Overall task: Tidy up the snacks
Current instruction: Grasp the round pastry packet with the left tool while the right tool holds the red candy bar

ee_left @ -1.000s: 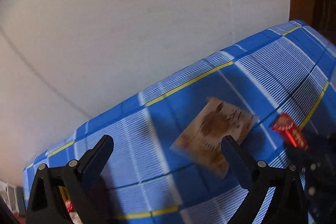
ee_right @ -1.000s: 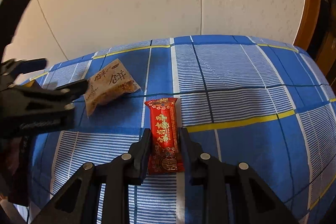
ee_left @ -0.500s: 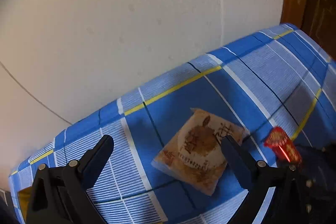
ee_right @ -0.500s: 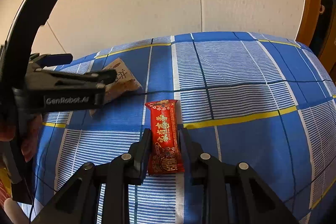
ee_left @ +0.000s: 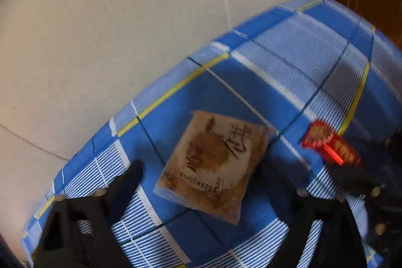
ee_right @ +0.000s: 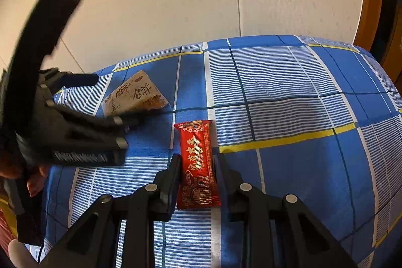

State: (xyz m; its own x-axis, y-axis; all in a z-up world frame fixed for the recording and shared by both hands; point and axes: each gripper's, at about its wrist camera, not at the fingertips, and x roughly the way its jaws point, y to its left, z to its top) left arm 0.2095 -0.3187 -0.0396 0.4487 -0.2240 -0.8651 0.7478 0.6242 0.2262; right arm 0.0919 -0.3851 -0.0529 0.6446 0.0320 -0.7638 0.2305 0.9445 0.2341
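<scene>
left gripper [ee_left: 201,172]: we're seeing matte black plastic, two chunky angular fingers, round silver screw heads at the pivots
left gripper, side view [ee_right: 75,102]: white lettering on the black body, too blurred for us to read; curved black handle
right gripper [ee_right: 197,167]: same black build, silver screws along both linkages, triangular cutouts

The left tool [ee_left: 201,172] is closing around a tan snack packet [ee_left: 213,165] on the blue checked cloth [ee_left: 289,67].
</scene>
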